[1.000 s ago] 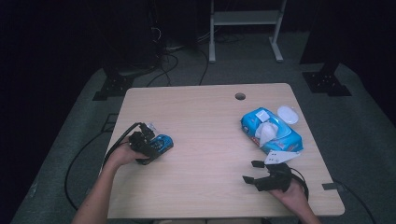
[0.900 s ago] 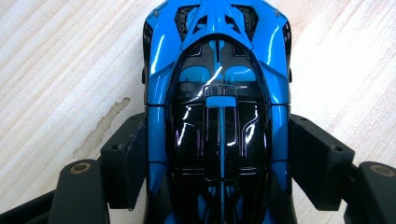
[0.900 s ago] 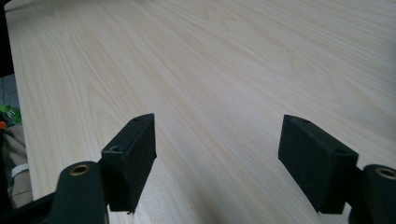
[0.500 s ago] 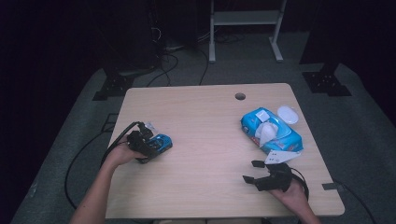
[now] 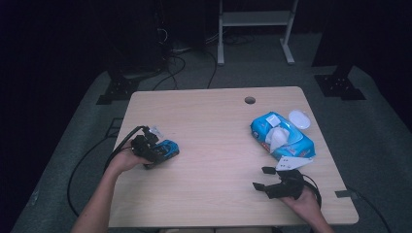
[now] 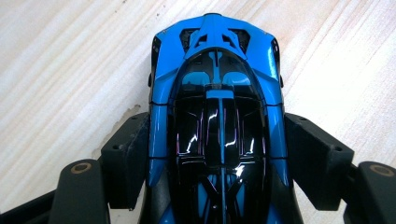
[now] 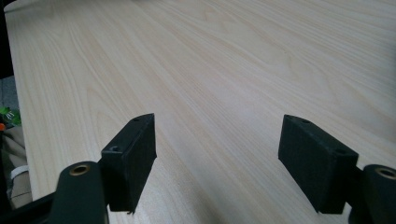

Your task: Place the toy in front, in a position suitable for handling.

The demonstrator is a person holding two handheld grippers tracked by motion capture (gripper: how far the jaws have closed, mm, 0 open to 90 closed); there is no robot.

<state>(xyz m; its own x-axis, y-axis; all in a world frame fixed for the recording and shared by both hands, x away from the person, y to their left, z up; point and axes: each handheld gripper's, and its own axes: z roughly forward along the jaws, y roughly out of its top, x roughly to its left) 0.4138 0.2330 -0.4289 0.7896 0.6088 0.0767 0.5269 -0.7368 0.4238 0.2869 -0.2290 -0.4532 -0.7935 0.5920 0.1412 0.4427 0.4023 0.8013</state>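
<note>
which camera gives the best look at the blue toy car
The left gripper view: the blue toy car sits large between the left gripper jaws, which press its sides. In the high view it is a small blue shape.

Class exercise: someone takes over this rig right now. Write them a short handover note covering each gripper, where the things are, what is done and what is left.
Left gripper: jaws closed on the sides of the blue toy car, which sits on the table at its left side.
Right gripper: open, nothing between the jaws, resting low over bare wood near the front right corner.
Wipes pack: right side of the table, one wipe sticking up, white lid lying beside it.
Done: car gripped. Left: probably pulling a wipe and cleaning the car.
</note>
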